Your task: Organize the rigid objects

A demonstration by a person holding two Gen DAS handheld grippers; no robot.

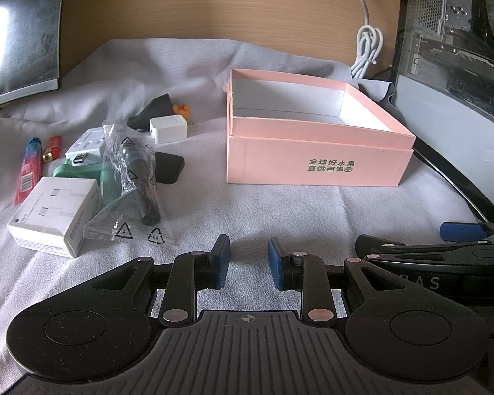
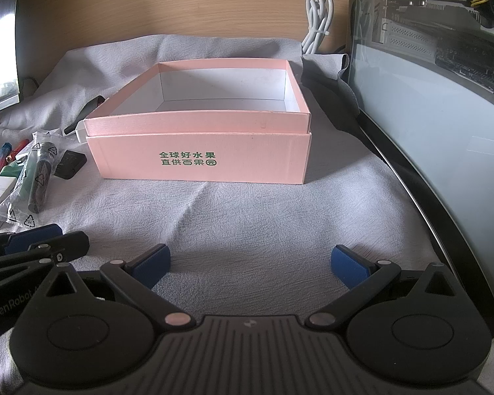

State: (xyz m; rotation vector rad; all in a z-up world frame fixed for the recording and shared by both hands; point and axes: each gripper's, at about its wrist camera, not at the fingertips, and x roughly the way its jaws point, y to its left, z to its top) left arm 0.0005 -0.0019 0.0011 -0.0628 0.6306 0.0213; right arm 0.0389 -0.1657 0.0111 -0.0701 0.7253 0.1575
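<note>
Wrinkled grey cloth is covering the desk, with a wooden wall panel standing behind it and a glass-sided computer case sitting at three o'clock.

From the left wrist camera, the left gripper is hovering low over bare cloth at six o'clock, its blue pads standing a small way apart with nothing between them. A pink box, open at the top and showing a white inside, is sitting at one o'clock. The clutter is lying at nine to ten o'clock: a white carton nearest, a clear plastic bag holding a dark tube leaning over a green item, a black pad just beside the bag, a white charger farther back, and two lighters, one patterned and one red, at the far edge. A coiled white cable is hanging at one o'clock. The right gripper's arm is showing at four o'clock.

From the right wrist camera, the right gripper is sitting at six o'clock with its fingers spread wide and empty. The pink box is resting dead ahead at twelve o'clock, well apart from the fingertips. The plastic bag and the rest of the clutter are lying at nine o'clock, and the left gripper is showing at eight o'clock.
</note>
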